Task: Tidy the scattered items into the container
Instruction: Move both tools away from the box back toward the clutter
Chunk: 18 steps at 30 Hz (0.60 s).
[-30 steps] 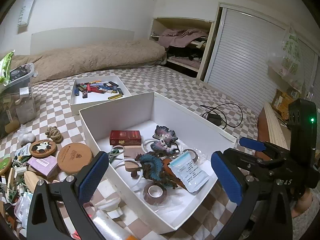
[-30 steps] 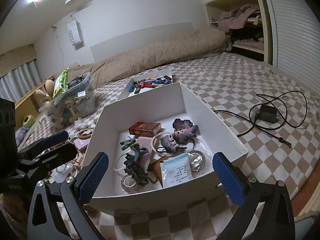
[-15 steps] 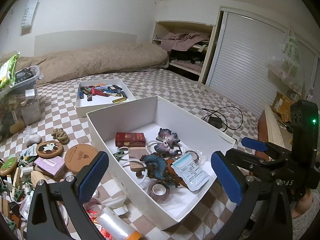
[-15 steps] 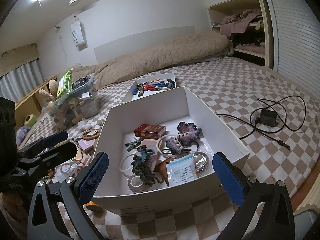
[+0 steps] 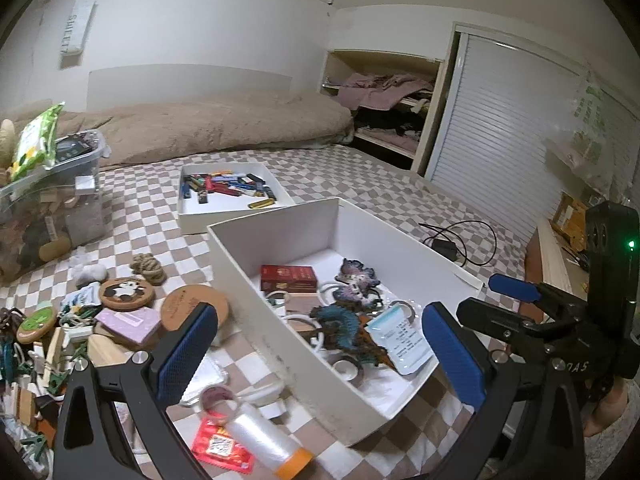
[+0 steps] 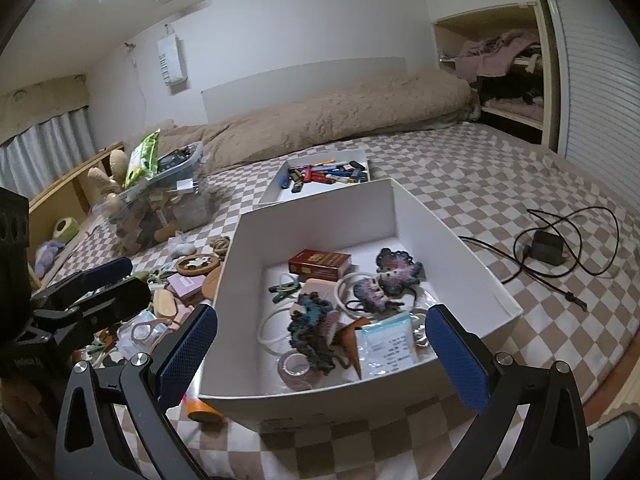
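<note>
A white cardboard box [image 5: 248, 280] stands on the checkered bed. In it lie a red packet-sized box [image 5: 287, 278], crochet pieces [image 5: 340, 326], white rings and a white sachet [image 5: 402, 338]. Scattered items lie left of it: a panda coaster [image 5: 126, 291], a brown round coaster [image 5: 194, 310], a pink pad [image 5: 130, 320], a rope knot [image 5: 148, 268], a clear roll with an orange cap [image 5: 266, 438]. My left gripper [image 5: 320, 354] hovers open over the box's near left corner, holding nothing. My right gripper [image 6: 322, 354] is open and empty above the box's [image 6: 320, 224] near wall.
A smaller white tray [image 5: 224, 222] of lighters and pens sits behind the box. At the far left a clear plastic bin [image 5: 48, 208] holds odds and ends. A black charger with cable [image 6: 546, 246] lies right of the box. A rolled brown blanket [image 5: 224, 124] runs along the back.
Both grippers have drawn back and up from the box, and both have stayed open. The left view now takes in more of the scattered pile on the left.
</note>
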Available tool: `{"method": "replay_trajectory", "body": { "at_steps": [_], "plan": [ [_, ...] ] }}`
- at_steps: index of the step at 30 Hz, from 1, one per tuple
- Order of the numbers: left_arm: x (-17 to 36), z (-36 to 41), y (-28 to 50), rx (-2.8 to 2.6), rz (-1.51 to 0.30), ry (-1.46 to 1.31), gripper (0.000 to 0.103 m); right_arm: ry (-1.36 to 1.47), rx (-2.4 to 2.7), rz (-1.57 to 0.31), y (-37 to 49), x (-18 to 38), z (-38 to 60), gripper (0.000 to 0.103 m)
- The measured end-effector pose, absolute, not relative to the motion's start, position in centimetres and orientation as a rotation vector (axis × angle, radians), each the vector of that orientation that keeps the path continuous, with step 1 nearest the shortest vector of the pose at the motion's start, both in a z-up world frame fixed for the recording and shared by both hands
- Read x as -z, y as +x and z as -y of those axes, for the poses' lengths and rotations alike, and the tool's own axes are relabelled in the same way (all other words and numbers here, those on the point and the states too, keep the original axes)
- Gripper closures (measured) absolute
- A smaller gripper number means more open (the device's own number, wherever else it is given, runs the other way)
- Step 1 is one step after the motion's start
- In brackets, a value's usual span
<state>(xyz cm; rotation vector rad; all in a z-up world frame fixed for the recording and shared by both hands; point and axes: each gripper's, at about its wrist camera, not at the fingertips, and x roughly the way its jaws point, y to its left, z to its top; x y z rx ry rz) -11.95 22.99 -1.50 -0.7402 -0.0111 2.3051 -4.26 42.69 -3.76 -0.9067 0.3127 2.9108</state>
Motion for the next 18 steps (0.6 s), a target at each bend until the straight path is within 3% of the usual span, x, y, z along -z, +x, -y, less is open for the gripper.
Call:
{"method": "replay_trajectory", "body": {
  "at_steps": [18],
  "plan": [
    [1.2, -14.2, -12.5, -2.452, 0.052, -0.759, 0.0, -0.945, -3.024, -0.23, -6.8, 2.8, -35.8, 0.0]
  ]
}}
